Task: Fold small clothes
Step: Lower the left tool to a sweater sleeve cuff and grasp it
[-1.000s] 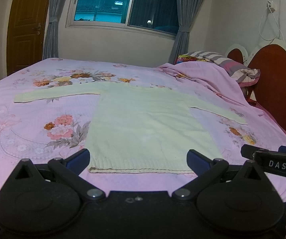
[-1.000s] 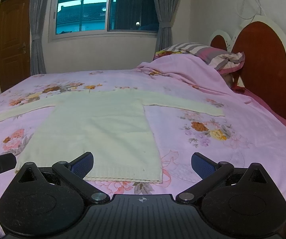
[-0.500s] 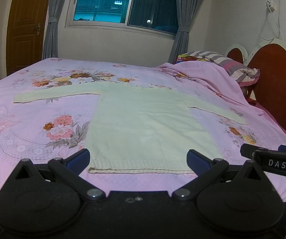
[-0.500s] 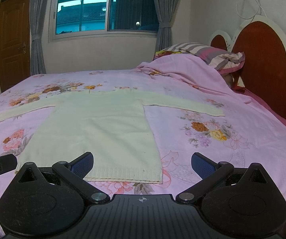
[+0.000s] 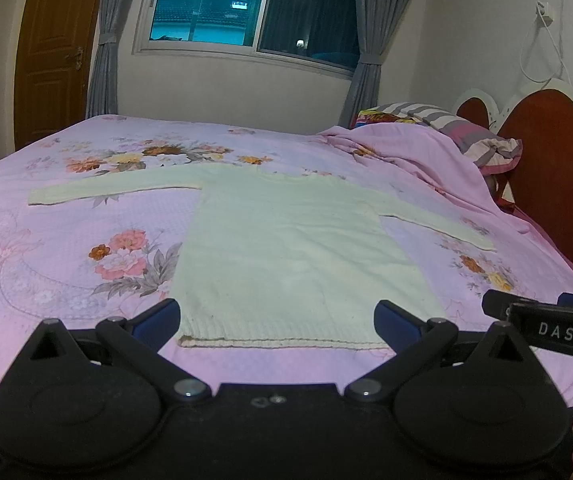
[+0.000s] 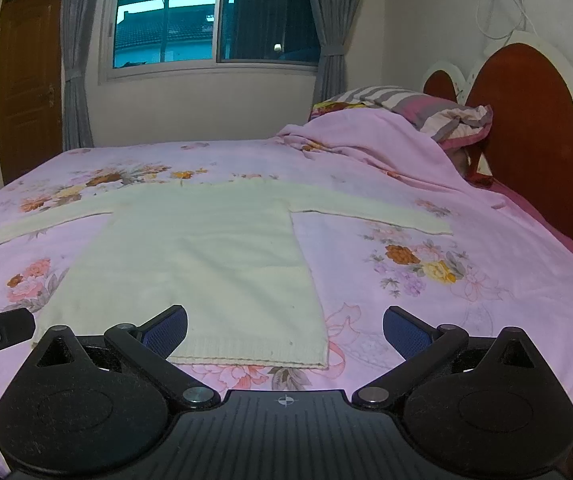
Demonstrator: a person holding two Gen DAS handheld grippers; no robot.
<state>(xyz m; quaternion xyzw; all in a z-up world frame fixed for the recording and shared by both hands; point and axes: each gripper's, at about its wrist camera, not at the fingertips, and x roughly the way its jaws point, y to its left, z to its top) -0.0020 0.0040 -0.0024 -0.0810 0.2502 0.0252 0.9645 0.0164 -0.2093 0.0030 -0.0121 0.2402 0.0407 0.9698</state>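
Nothing has moved since the earlier frames: our left tool and right tool still hover with fingers apart above the hem of the sweater, spread flat on the bed. Folding hasn't started.

I see the sweater flat on the bedspread, sleeves outspread; pillow far right, seemingly against the headboard.

We're low at the bedside, both wrist views facing the window, sharing the pale cream knitted sweater.
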